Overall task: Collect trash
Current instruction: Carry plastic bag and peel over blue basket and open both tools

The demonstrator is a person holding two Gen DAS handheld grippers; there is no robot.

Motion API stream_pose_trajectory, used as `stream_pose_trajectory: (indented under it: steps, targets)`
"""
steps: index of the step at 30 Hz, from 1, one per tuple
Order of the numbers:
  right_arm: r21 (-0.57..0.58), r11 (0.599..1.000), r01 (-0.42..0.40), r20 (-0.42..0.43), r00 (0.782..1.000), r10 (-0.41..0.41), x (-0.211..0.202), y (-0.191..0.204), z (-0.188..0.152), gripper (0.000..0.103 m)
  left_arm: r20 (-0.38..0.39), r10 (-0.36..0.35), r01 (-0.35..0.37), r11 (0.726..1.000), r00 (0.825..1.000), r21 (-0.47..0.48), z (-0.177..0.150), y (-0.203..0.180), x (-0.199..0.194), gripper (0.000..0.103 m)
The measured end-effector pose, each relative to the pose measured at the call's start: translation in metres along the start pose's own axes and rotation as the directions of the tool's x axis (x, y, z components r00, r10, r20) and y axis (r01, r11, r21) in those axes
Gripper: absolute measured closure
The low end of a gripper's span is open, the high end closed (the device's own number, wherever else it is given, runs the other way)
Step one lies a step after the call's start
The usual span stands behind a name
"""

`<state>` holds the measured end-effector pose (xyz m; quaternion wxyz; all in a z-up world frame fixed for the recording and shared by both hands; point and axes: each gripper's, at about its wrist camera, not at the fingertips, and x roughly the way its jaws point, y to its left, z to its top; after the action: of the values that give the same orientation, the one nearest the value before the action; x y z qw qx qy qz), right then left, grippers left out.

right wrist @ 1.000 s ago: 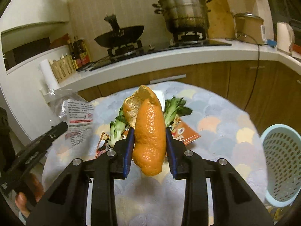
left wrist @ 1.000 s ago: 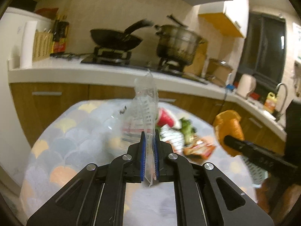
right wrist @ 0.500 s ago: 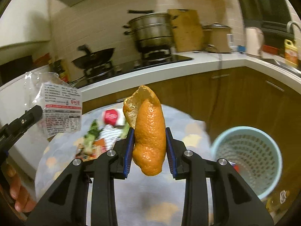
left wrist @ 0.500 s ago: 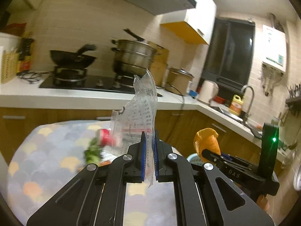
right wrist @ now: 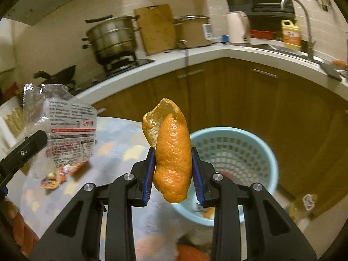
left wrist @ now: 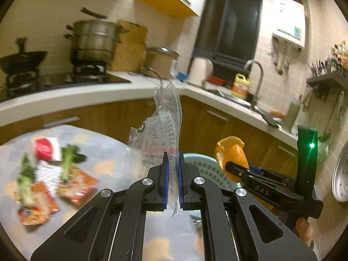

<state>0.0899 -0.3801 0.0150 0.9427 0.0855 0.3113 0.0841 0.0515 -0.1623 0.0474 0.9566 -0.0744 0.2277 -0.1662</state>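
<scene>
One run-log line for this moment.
left gripper: shut on wrapper | right gripper: shut on peel | bin: ahead | table: litter remains

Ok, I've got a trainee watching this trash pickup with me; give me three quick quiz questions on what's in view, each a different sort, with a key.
1. True or false: the left gripper is shut on a clear plastic wrapper.
2. Multiple choice: the right gripper holds A) a green vegetable stalk, B) an orange peel, C) a red cap.
3. Fill in: beyond the peel stands a light blue ____ with perforated walls.

Key:
1. True; the blue pads pinch the wrapper's lower edge.
2. B; the peel is clamped upright between the pads.
3. Basket; snack packets and vegetable stalks lie on the table.
</scene>
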Motion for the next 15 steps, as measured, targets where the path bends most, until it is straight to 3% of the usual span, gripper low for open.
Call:
stream_pose_trajectory:
  steps: [7,9,15]
  targets:
    - [0.067,0.993,0.093,-0.102,0.991,-0.086,0.028,-0.048,-0.020,0.074,-0.110,-0.061,0.063,0.998,0.992,0.016,-0.016,-0.028,0.060,0.098]
    - [0.080,0.991,0.103,-0.130,0.987,-0.092,0.035,-0.057,-0.023,0.074,-0.159,-0.095,0.098,0.995,0.983,0.008,-0.021,-0.035,0.083,0.098]
    - [0.112,0.985,0.128,-0.222,0.970,-0.101,0.064,-0.077,-0.033,0.070,-0.254,-0.103,0.111,0.994,0.962,0.018,-0.029,-0.048,0.129,0.098]
